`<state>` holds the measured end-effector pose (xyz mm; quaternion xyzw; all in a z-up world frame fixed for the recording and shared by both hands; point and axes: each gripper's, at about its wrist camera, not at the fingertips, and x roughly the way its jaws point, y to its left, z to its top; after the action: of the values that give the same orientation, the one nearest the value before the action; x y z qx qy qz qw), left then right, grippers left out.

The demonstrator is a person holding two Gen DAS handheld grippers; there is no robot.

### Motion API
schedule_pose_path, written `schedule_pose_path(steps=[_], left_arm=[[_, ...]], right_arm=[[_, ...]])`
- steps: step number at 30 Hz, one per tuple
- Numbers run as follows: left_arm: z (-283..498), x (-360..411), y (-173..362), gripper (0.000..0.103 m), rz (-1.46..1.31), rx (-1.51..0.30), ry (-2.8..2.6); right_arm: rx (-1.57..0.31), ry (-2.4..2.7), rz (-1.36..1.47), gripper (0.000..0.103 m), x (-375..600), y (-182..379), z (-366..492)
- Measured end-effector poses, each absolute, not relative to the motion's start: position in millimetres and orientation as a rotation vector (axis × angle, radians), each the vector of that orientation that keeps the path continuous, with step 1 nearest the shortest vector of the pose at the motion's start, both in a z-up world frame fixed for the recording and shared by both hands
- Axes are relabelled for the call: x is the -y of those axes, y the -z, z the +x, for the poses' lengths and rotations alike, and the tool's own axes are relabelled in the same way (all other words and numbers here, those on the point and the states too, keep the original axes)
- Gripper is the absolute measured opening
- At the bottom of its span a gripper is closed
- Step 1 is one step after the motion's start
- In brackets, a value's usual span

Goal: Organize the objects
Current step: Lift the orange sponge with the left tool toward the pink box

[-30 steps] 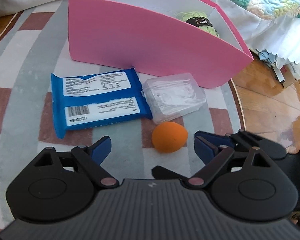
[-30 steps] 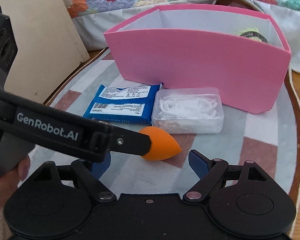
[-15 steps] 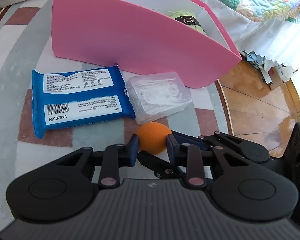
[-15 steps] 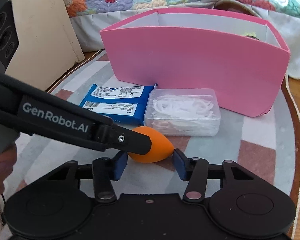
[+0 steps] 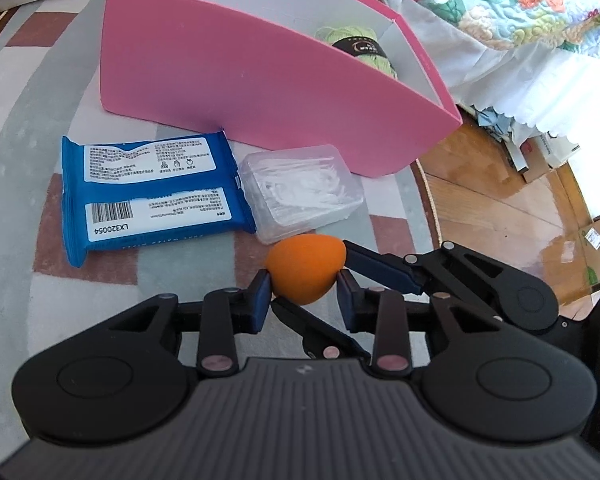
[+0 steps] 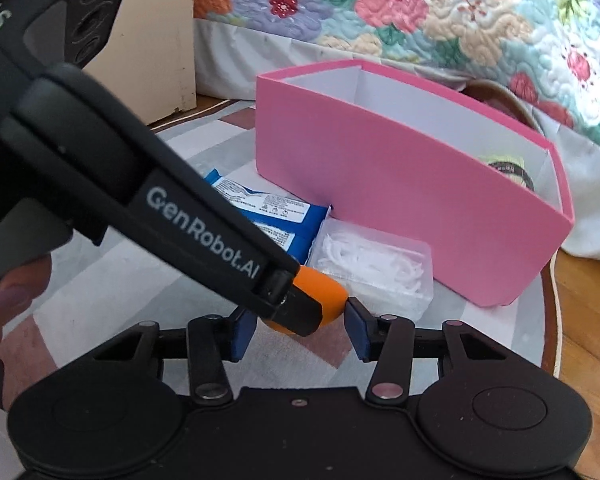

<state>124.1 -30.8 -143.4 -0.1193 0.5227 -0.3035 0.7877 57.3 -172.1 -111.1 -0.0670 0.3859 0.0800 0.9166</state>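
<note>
Both tongs closed on orange sponge [image 5: 305,270] | beside floss box [image 5: 302,196]

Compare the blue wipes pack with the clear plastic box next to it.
The blue wipes pack is a soft opaque pouch with white printed labels and a barcode; the clear plastic box is rigid, see-through and unlabelled, with thin white pieces showing inside. The wipes pack looks longer and flatter, the plastic box shorter and taller. Both lie side by side on the rug, just in front of the pink box, outside it.
</note>
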Motion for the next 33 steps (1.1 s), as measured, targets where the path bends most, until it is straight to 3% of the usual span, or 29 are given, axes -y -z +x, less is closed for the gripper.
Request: schedule_pose_path(steps=[22, 28, 33], left_arm=[[104, 44, 85, 0.033, -0.127, -1.006, 0.647], [106, 42, 64, 0.041, -0.135, -1.004, 0.646], [109, 42, 43, 0.041, -0.112, -0.976, 0.631]], right_arm=[[-0.741, -0.153, -0.114, 0.054, 182, 65, 52], [-0.716, -0.176, -0.093, 0.055, 185, 51, 54], [-0.694, -0.186, -0.092, 0.055, 182, 38, 60]])
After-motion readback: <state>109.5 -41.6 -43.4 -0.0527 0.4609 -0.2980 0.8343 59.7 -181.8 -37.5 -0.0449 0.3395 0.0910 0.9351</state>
